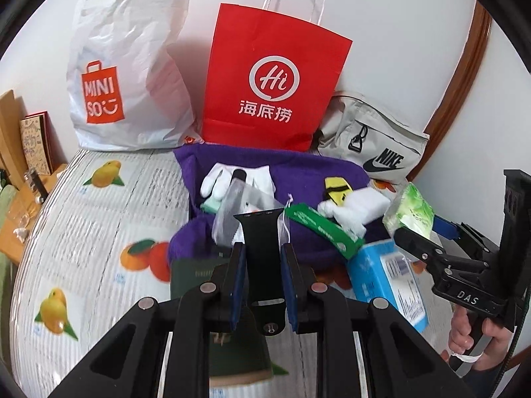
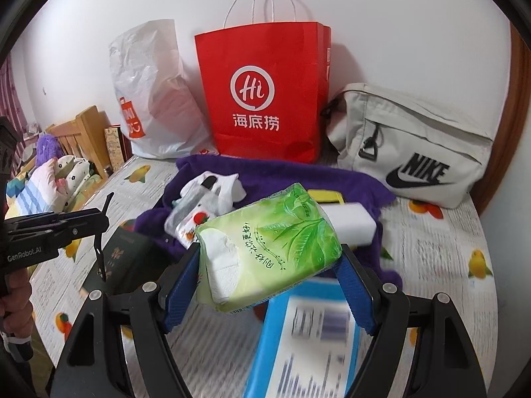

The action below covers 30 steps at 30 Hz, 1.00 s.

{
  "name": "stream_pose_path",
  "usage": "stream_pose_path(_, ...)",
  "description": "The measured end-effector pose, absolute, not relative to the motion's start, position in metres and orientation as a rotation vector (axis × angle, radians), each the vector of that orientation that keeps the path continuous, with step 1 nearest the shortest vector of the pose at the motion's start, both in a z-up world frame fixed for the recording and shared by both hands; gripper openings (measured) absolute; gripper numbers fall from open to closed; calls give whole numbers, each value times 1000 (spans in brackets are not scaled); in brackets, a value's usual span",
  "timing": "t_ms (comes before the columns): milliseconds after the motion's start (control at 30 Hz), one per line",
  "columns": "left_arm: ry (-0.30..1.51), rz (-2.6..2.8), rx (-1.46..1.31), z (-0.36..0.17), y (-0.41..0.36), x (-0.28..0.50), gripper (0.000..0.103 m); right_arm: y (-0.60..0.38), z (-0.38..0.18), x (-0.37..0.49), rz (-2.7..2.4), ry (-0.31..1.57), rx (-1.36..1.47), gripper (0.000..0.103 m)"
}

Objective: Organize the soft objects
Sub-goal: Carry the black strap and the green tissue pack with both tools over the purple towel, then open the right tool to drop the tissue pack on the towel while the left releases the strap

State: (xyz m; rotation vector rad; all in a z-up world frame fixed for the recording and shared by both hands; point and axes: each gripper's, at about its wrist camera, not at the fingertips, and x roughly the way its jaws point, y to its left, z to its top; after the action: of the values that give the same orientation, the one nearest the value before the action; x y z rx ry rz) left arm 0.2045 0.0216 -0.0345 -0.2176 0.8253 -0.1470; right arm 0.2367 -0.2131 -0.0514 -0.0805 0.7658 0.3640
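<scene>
Your left hand-held gripper (image 1: 262, 265) is clamped on a black strap (image 1: 260, 255) at lower centre. Your right hand-held gripper (image 2: 268, 265) squeezes a green tissue pack (image 2: 268, 248), mid-frame above the purple cloth (image 2: 298, 175).

A plain white wall (image 2: 381, 26) fills the twelve o'clock side, edged at three o'clock by a curved brown wooden frame (image 1: 464, 76). At nine o'clock stands a wooden headboard (image 2: 83, 132), with purple curtains (image 2: 10, 99) beyond; the light is soft and even.

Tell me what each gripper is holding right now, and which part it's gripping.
The left gripper holds a black watch strap by its long edges, near the lower end. The right gripper clamps a green tissue pack across its two ends.
</scene>
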Motion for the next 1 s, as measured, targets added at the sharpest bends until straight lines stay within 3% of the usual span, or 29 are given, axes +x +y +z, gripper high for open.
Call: stream_pose_path(1000,894,-166,-231,-64,19,308,20,-195,-86,345,362,871,-95,78)
